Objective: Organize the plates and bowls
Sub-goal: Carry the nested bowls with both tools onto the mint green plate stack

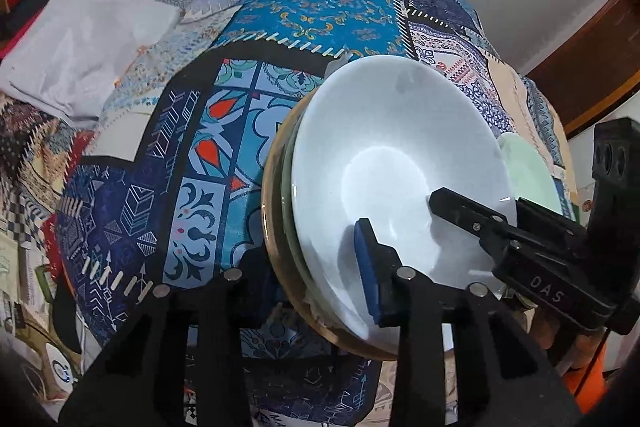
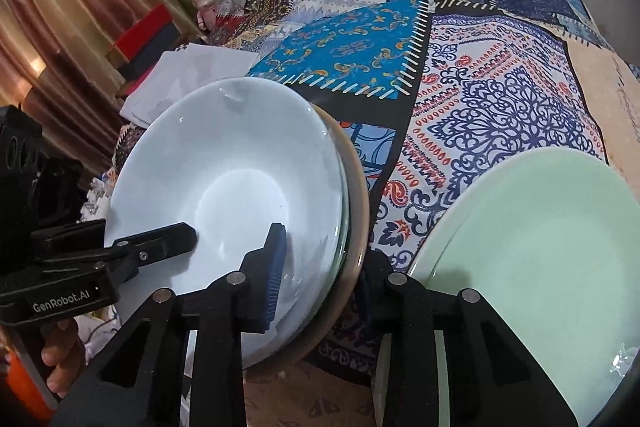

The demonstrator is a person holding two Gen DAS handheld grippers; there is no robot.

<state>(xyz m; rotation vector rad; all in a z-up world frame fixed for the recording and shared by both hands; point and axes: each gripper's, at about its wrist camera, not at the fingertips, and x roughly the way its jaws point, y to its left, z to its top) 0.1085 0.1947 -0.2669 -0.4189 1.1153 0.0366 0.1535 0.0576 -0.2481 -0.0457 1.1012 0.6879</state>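
A white ceramic bowl [image 1: 392, 147] sits on top of a nested stack [image 2: 352, 227]. Under it is a thin greenish glass dish [image 1: 287, 187], and under that a dish with a tan rim [image 1: 269, 203]. The stack rests on a bright patchwork-printed cloth [image 1: 192, 155] of blue, white and red panels.

My left tool [image 1: 312, 251] straddles the stack's left edge. Its blue ribbed pad [image 1: 366, 263] lies flat against the bowl's inner wall, and the other finger stands just outside the tan rim in shadow. I cannot tell whether that side is biting or only closing around the edge. From the right wrist camera, its upper finger reaches over the rim into the bowl, and a hand [image 2: 60, 359] grips its handle below.

My right tool [image 2: 324, 261] takes the opposite edge. Its blue pad [image 2: 274, 259] sits on the inside of the bowl and its outer finger is tucked against the tan rim, so it is clamped on the stack. All three rims are between the fingers.

Just right of the stack lies a pale mint-green plate [image 2: 540, 247], close to it but apart from it. Part of the plate is hidden behind my right tool's frame. Farther back on the left, a crumpled white sheet [image 1: 80, 47] lies on the cloth, well clear of the dishes.
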